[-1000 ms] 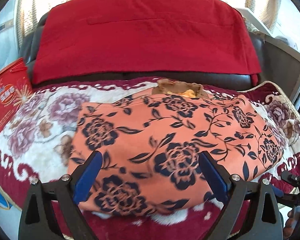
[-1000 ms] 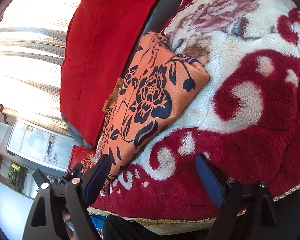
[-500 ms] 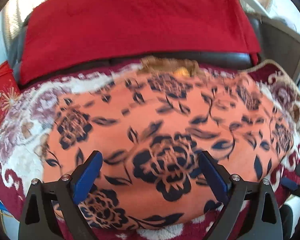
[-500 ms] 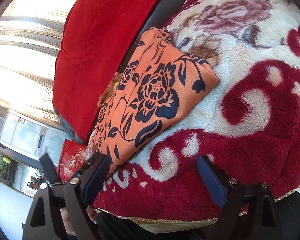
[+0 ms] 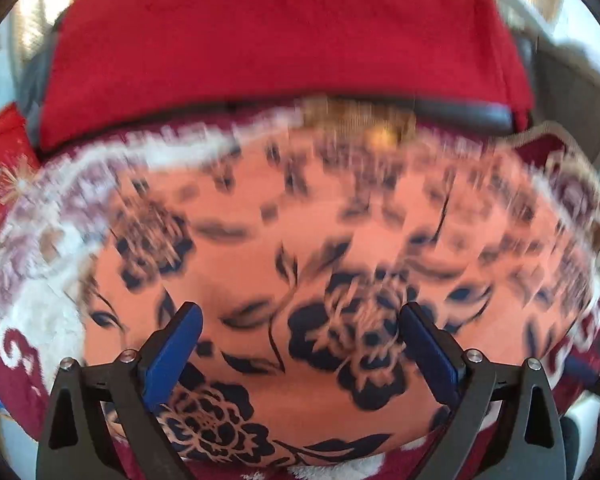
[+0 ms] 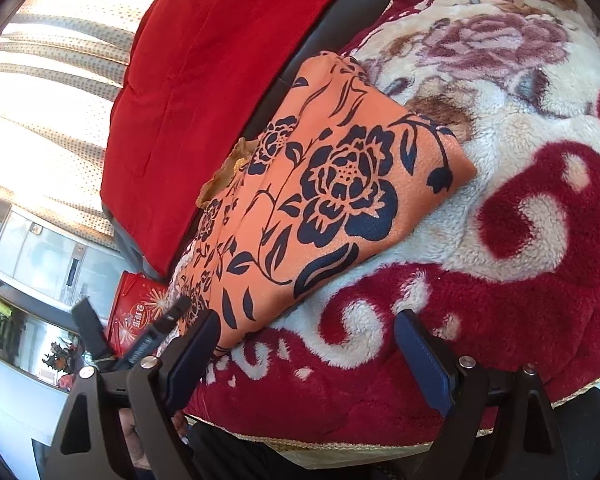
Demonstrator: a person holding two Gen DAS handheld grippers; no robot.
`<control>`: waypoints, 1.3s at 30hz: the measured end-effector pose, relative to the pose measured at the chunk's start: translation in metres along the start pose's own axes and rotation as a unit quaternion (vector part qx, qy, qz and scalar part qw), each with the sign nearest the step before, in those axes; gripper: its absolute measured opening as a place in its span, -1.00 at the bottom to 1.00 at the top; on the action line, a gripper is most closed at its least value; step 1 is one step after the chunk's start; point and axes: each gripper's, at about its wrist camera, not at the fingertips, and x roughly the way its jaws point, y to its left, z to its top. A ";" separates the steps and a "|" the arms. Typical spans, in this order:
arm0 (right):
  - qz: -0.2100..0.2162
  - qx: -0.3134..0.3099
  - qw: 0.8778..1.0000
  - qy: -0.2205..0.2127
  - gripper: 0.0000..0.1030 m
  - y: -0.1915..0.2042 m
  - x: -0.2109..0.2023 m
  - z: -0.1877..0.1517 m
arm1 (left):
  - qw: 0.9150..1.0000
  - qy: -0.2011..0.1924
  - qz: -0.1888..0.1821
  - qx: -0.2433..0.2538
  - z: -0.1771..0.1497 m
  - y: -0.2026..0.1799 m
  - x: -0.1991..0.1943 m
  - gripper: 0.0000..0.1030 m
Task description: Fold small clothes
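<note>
An orange garment with a navy flower print [image 5: 340, 272] lies folded flat on a red-and-cream floral blanket [image 5: 32, 320]. It also shows in the right wrist view [image 6: 332, 200], with a brown collar edge [image 6: 228, 168] at its far side. My left gripper [image 5: 300, 320] is open and empty, close above the garment's near half; this view is blurred. My right gripper [image 6: 304, 332] is open and empty, over the blanket [image 6: 520, 240] beside the garment's near edge. The left gripper's tip [image 6: 156, 332] shows at lower left of the right wrist view.
A red cushion cover [image 5: 284, 28] drapes the dark sofa back behind the garment. A red printed box [image 6: 136, 312] stands at the blanket's left end. The blanket's gold-trimmed front edge [image 6: 380, 446] runs below my right gripper. Curtains [image 6: 60, 80] hang behind the sofa.
My left gripper has moved forward and down toward the garment, which now fills its view. My right gripper has shifted slightly closer to the garment. Both stay open.
</note>
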 end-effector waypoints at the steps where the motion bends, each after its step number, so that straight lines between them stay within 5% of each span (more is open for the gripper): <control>1: 0.001 -0.001 1.000 0.000 0.76 0.001 0.001 0.000 | 1.000 -0.001 -0.006 -0.004 -0.002 0.002 0.003 0.97; 39: 0.020 0.000 1.000 0.007 0.76 0.016 0.027 0.027 | 1.000 -0.001 -0.007 -0.027 0.006 0.001 0.004 1.00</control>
